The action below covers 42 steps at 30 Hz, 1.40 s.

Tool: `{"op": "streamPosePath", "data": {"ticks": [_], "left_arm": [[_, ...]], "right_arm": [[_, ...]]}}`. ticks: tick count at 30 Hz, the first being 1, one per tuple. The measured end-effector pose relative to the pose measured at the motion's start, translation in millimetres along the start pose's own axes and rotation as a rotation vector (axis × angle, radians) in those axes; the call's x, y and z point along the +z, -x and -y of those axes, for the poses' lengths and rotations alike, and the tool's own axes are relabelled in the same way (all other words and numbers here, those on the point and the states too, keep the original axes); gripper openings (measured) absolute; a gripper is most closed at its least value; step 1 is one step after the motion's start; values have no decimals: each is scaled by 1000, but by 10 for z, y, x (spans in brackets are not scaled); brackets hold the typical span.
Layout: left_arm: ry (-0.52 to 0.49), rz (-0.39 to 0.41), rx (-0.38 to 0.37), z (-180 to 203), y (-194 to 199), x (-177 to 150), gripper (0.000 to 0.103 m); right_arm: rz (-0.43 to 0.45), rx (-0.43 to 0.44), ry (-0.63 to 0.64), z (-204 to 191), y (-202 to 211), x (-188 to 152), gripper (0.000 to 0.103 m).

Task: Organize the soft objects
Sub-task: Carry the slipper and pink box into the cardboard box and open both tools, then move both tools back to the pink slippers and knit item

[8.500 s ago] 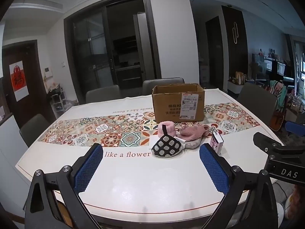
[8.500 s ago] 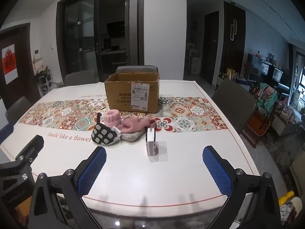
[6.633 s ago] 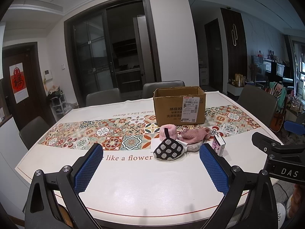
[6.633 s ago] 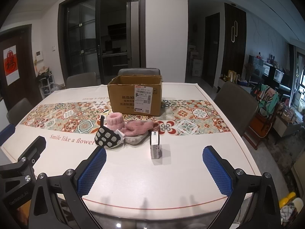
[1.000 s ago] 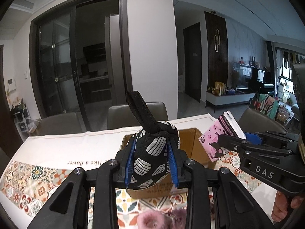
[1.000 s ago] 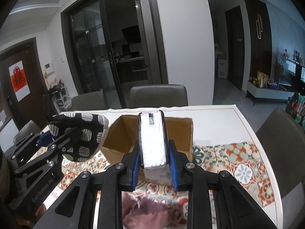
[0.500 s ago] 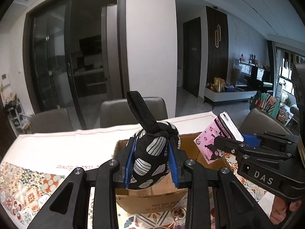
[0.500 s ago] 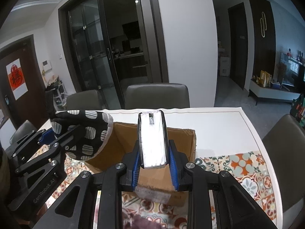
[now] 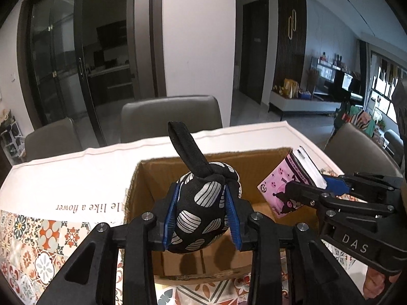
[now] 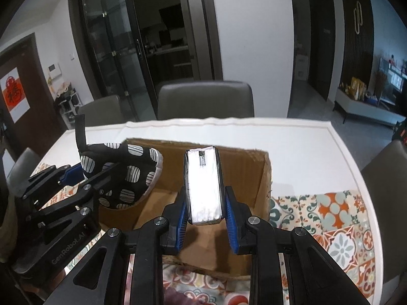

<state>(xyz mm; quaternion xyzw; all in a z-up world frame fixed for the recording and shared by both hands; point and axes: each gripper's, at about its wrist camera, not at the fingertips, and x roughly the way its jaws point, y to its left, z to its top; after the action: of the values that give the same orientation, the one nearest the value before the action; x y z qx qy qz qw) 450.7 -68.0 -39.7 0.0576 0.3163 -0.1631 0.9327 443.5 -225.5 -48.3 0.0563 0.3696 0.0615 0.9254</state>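
Our left gripper (image 9: 201, 214) pinches the mitt (image 9: 201, 211) above the box (image 9: 254, 160); at three o'clock of it, our right gripper (image 10: 205, 211) pinches the tissue pack (image 10: 203, 188) over the same box.

The black oven mitt (image 9: 201, 211) carries a pattern of white striped ovals and a black hanging loop that points up. It is held above the left half of the open cardboard box (image 9: 162, 178). The tissue pack (image 9: 290, 180) is pink with cartoon figures on its side and white on its top face. It is held tilted above the right half of the box. The box stands upright with 1 open top.
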Motion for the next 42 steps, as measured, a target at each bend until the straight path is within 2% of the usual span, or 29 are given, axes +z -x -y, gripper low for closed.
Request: {"op": "streamPosePath", "data": {"ticks": [6, 8, 10, 16, 24, 27, 42], "left_arm": [[-1, -20, 7, -17, -50, -31, 44], [0, -18, 9, -18, -43, -27, 52], [-3, -11, 15, -19, -23, -24, 52], [-4, 0, 34, -53, 71, -7, 53], [-1, 37, 60, -44, 418, -42, 61], [6, 50, 72, -54, 554, -59, 62], [17, 100, 139, -51, 1205, -357, 67]], "right_arm": [[-33, 1, -2, 28, -139, -17, 29], [-37, 0, -2, 26, -155, -19, 33], [-31, 5, -3, 19, -148, -2, 41], [-8, -12, 3, -1, -52, 21, 42], [20, -8, -2, -36, 204, -29, 43], [29, 4, -4, -69, 317, -54, 52], [76, -18, 31, -294, 885, -267, 61]]}}
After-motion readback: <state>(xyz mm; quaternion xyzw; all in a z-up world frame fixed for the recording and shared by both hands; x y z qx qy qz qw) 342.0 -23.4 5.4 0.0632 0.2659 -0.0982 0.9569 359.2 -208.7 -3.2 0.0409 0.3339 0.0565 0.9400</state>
